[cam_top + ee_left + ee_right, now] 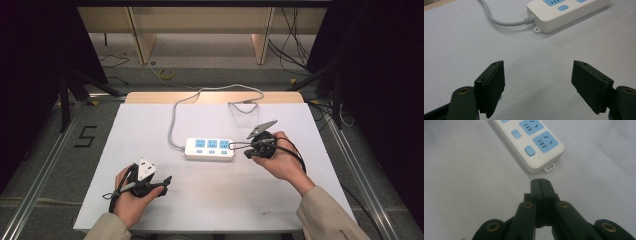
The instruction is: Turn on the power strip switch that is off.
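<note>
A white power strip [209,148] with blue sockets and blue switches lies in the middle of the white table top [210,200]. Its grey cable [173,125] runs toward the far edge. My left gripper [162,182] rests near the front left of the table, with its jaws wide open and nothing between them [538,62]. It faces the strip's cable end [569,12] from a distance. My right gripper [239,146] sits just right of the strip. Its jaws are shut with nothing in them [541,181], the tips a short way from the strip's end tab [549,168].
The cable loops [245,102] along the table's far edge and drops off it. Dark stands [65,95] and loose cables [295,50] stand on the floor around the table. A metal rail [350,165] runs along the right side.
</note>
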The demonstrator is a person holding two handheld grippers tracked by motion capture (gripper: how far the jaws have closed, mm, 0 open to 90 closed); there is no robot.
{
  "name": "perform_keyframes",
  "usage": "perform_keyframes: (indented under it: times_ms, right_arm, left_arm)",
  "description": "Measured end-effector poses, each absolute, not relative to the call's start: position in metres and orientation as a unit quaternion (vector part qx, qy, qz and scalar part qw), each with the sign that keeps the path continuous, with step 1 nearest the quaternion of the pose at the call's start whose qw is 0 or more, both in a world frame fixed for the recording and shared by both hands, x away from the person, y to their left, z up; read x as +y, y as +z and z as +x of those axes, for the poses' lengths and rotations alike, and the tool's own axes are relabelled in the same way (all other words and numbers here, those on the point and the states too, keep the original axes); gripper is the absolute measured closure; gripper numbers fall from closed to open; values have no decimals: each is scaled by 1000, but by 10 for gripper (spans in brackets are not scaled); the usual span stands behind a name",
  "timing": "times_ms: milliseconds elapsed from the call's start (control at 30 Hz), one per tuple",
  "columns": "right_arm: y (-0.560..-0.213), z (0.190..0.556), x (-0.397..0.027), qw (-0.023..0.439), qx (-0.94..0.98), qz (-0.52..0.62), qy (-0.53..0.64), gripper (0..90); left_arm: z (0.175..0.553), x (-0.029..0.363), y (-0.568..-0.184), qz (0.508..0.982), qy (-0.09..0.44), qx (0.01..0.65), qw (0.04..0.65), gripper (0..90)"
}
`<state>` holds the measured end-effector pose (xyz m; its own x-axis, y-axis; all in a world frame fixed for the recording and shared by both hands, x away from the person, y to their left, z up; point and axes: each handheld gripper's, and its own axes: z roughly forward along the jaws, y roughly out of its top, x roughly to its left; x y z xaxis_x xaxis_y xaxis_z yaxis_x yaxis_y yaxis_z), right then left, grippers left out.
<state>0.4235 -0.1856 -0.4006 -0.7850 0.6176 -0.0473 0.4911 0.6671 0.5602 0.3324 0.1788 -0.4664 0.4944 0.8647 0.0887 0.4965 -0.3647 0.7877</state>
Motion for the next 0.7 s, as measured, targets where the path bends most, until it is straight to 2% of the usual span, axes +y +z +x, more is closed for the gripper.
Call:
perform_keyframes:
  times_ms: [700]
  right_arm:
    - [-398, 436, -174, 112, 909, 307, 260, 900]
  left_arm:
    - [333, 178, -467, 786, 254, 433, 360, 269]
